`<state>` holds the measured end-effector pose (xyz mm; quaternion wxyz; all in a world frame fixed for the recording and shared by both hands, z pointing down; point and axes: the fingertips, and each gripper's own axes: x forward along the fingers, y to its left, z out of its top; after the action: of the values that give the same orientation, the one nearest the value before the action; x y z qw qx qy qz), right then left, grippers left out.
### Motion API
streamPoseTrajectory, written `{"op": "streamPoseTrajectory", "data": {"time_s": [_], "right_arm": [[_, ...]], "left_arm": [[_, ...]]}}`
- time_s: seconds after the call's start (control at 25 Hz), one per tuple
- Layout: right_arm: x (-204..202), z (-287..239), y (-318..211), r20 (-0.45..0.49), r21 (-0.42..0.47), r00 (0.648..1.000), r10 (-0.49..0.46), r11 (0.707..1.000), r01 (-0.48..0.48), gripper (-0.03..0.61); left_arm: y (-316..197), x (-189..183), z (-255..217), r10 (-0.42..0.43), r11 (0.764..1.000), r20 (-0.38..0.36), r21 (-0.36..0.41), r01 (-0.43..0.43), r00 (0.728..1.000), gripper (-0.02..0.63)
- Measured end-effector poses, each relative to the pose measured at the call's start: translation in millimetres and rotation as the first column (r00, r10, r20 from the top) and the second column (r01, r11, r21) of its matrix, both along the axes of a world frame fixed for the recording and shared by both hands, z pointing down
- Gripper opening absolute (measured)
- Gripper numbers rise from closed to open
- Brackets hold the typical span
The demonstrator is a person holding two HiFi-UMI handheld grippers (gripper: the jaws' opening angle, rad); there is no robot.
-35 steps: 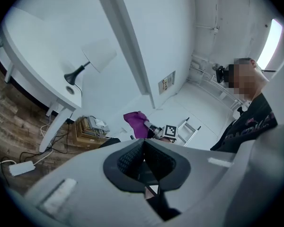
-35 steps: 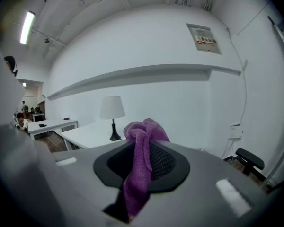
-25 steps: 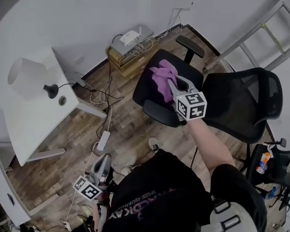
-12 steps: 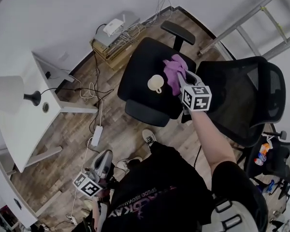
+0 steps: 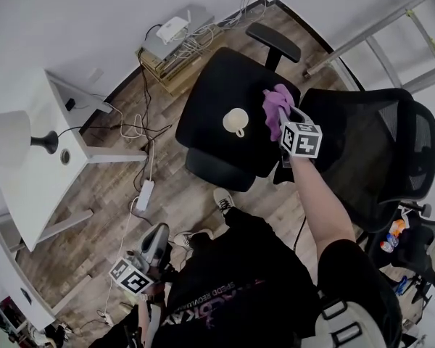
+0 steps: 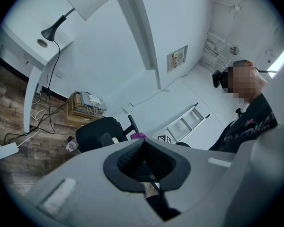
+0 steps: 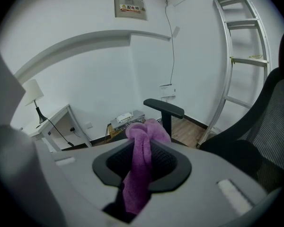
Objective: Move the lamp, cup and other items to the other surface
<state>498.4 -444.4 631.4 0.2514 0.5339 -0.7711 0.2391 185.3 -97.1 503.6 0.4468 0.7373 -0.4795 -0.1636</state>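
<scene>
The limp, light purple terry cloth (image 7: 138, 174) looks soft and unbreakable, bunched between the opening jaws of the right gripper (image 7: 143, 141); any thick fold should give purchase.

The person wears a black T-shirt (image 5: 235, 267) with short sleeves. Across the chest goes a line of purple lettering (image 5: 203, 296), too small to read. On the right shoulder, at the near edge of the head view, lie light grey straps (image 5: 338, 323) with dark buckles. The shoes (image 5: 224, 198) are light-coloured. In the left gripper view a black device (image 6: 220, 78) sits on the person's forehead. The left gripper (image 5: 159, 232) has a smooth light grey body and carries a white cube (image 5: 134, 279) with black square markers.
</scene>
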Motion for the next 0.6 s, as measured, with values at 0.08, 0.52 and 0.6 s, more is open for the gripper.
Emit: {"op": "streamPoseTrajectory", "data": {"time_s": [0.08,0.52,0.6], "right_arm": [[2,14,-3,-0.009,-0.029,1.0,0.002,1.0,-0.002,0.091],[6,52,3,0.014,-0.137,1.0,0.024,0.99,-0.022,0.158],[4,46,2,0.026,-0.119,1.0,0.008,0.993,-0.004,0.129]], "left_arm": [[-1,2,2,-0.003,1.0,0.0,-0.007,0.003,1.0,-0.005],[-5,6,13,-0.005,1.0,-0.022,-0.023,0.005,1.0,-0.005],[-6,9,13,-0.001,1.0,-0.027,-0.017,0.001,1.0,-0.005]]}}
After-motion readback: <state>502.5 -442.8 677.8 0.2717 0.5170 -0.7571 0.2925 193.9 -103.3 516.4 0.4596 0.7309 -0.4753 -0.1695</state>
